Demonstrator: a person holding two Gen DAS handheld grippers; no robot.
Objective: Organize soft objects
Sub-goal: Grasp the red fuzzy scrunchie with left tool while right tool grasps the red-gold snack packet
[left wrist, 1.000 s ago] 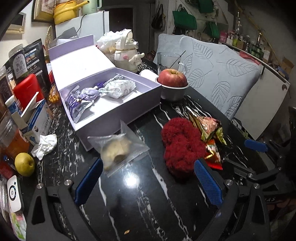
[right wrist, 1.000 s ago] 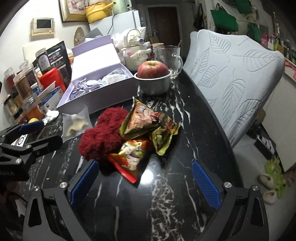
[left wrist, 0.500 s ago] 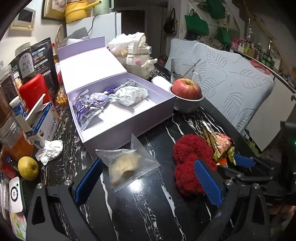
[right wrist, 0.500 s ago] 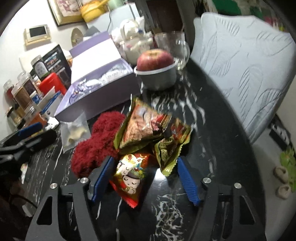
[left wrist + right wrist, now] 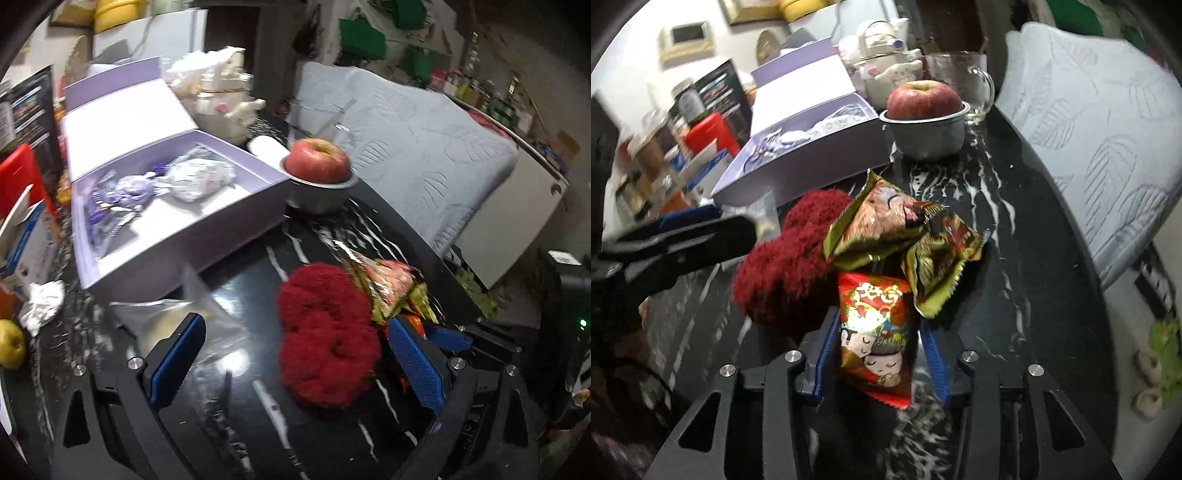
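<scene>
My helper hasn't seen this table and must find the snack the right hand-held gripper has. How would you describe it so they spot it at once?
Start at the open lilac box on the black marble table, then come forward past the fluffy red yarn ball. Beside it lie snack packets; the one meant is the red packet, clamped between the right hand-held gripper. Unlike the two olive-gold packets behind it, it is bright red with cartoon children's faces.

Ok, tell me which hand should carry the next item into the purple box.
Right: its tool is already shut on the red snack packet. The left tool is open and empty.
</scene>
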